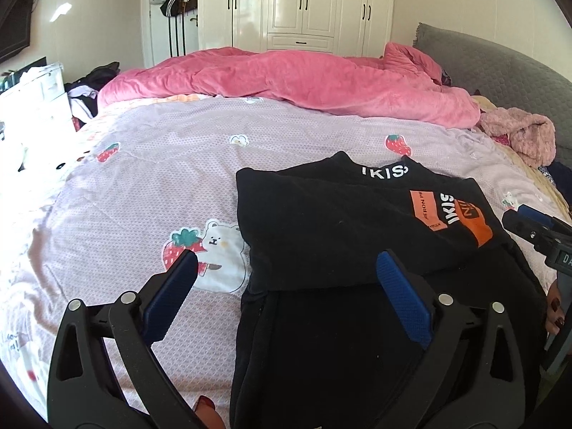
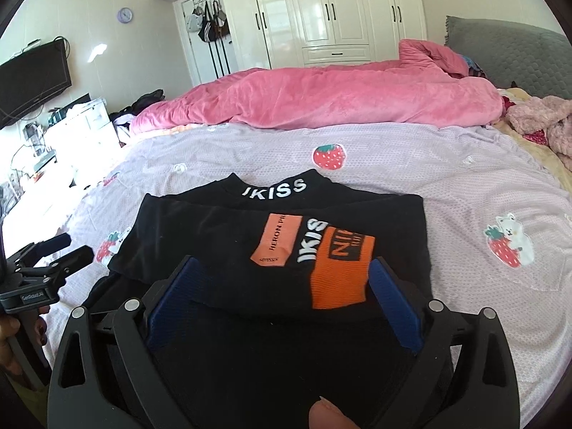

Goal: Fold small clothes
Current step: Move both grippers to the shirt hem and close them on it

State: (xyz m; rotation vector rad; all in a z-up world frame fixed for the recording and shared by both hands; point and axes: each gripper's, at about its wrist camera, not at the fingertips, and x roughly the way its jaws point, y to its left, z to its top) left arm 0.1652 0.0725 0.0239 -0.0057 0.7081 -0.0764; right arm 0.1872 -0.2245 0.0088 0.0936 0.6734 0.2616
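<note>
Lying folded on the strawberry-and-bear bedspread [image 2: 447, 186], the black top [image 2: 250, 228] shows "IKISS" in white at its collar and again beside orange patches, one reading "HERON PR". Both the left gripper [image 1: 286, 264] and right gripper [image 2: 282, 268] gape wide above it, pads clear of the cloth, holding nothing.

A home bedroom: a bed [image 1: 178, 150] with pink duvet [image 1: 286, 78], white wardrobes [image 1: 304, 3] behind.
</note>
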